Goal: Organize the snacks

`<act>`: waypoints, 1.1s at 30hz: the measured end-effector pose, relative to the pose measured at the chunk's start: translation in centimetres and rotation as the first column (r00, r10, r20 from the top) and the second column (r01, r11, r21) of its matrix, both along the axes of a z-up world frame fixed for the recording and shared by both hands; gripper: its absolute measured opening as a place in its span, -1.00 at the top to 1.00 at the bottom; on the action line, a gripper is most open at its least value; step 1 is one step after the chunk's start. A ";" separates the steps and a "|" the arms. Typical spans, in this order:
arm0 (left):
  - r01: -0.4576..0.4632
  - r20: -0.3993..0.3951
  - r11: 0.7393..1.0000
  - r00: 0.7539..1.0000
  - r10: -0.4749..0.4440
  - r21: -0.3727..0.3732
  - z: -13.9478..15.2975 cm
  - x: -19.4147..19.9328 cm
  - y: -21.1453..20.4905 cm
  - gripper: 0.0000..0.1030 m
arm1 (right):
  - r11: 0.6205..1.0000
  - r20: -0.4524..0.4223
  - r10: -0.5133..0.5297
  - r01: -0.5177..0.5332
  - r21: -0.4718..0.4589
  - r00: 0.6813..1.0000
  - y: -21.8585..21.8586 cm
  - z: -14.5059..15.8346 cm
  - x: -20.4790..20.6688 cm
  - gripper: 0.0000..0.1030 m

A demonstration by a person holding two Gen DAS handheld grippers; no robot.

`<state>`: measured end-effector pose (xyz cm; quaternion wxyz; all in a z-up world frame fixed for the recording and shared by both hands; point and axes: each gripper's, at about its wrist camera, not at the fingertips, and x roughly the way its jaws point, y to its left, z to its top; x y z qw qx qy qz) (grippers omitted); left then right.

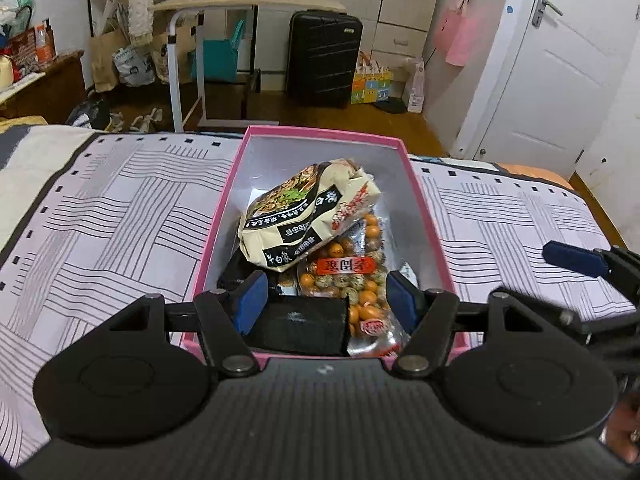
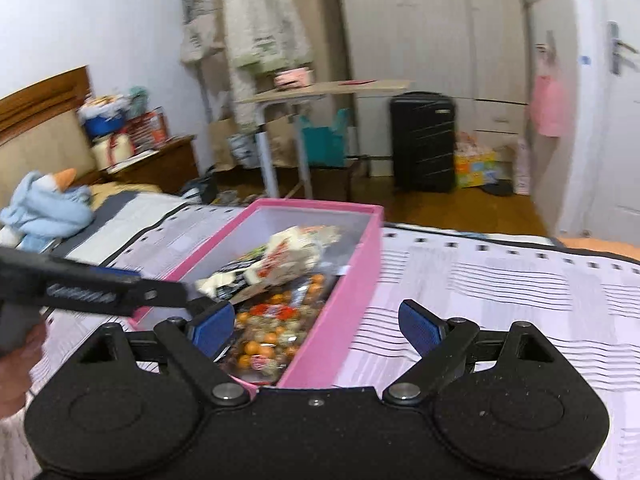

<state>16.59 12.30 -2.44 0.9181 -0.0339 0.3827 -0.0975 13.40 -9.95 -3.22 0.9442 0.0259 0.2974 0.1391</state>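
A pink box (image 1: 320, 134) sits on the bed with snacks piled in it. A cream noodle packet (image 1: 304, 216) lies on top of a clear bag of orange and green coated nuts (image 1: 360, 280), and a black packet (image 1: 300, 328) lies at the near end. My left gripper (image 1: 326, 300) hovers open over that near end, its blue pads touching nothing. My right gripper (image 2: 316, 328) is open wide, straddling the right wall of the pink box (image 2: 344, 312), with nothing held. The noodle packet (image 2: 296, 252) and nuts bag (image 2: 272, 336) are blurred in the right wrist view.
The box rests on a bedsheet (image 1: 120, 220) with a line pattern. A blue plush toy (image 2: 44, 208) lies at the bed's left. Beyond the far bed edge stand a black suitcase (image 1: 324, 60), a rolling desk (image 1: 240, 4) and a white door (image 1: 560, 80).
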 end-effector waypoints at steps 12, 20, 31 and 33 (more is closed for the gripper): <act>0.063 0.125 0.998 0.990 -0.062 -0.001 4.8 -6.9 -3.4 -0.32 | 0.988 0.101 -0.148 0.151 -0.027 0.984 -3.7 3.9 -6.2 -0.90; 0.078 0.125 0.997 0.989 -0.079 0.015 4.7 -9.7 -5.0 -0.35 | 0.973 0.014 -0.226 0.226 -0.033 0.974 -4.9 3.9 -8.5 -0.90; 0.102 0.113 0.994 0.988 -0.106 0.046 3.4 -11.4 -6.2 -0.56 | 0.959 -0.050 -0.275 0.271 -0.088 0.960 -5.0 2.0 -10.6 -0.90; 0.103 0.111 0.993 0.988 -0.108 0.050 3.3 -11.6 -6.4 -0.66 | 0.957 -0.059 -0.283 0.278 -0.089 0.957 -4.8 1.8 -10.8 -0.90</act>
